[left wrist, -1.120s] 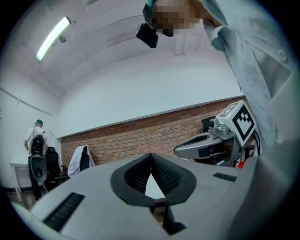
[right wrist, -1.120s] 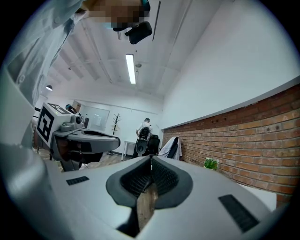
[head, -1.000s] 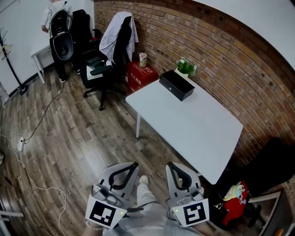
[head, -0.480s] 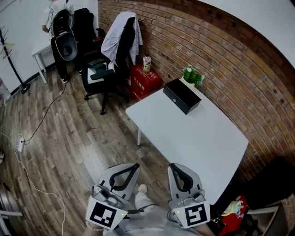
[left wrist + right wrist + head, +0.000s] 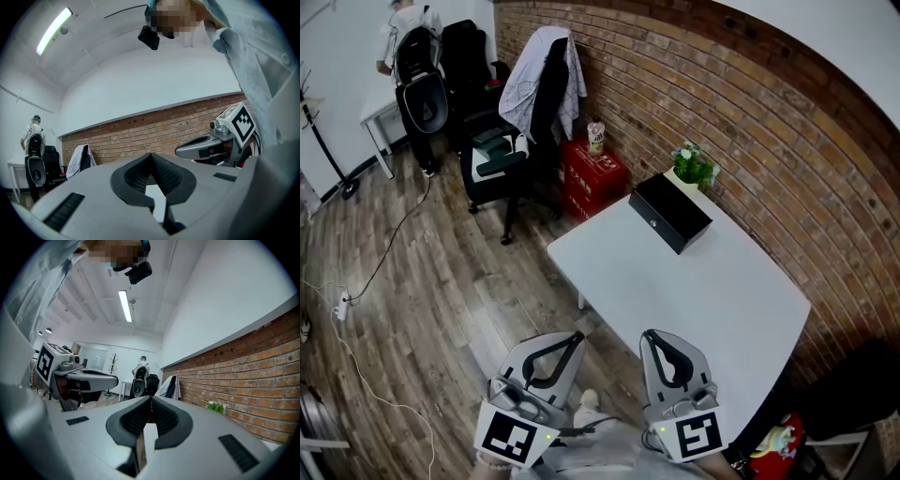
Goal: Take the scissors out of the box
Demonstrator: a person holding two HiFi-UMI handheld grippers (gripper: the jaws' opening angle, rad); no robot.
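A closed black box (image 5: 670, 213) lies at the far end of a white table (image 5: 694, 300), close to the brick wall. No scissors show in any view. My left gripper (image 5: 573, 335) and right gripper (image 5: 648, 335) are held low at the near side of the table, far from the box. Both are shut with nothing between the jaws. In the left gripper view the jaw tips of the left gripper (image 5: 150, 154) meet. In the right gripper view the tips of the right gripper (image 5: 150, 398) also touch.
A small green plant (image 5: 694, 165) stands behind the box by the brick wall (image 5: 750, 112). A red crate (image 5: 593, 174) and an office chair draped with a white coat (image 5: 534, 89) sit left of the table. A person (image 5: 405, 37) stands far back. Cables lie on the wooden floor (image 5: 441, 281).
The head view has shifted, so the table and box sit lower and nearer in the picture. Both grippers keep their place at the bottom and stay shut.
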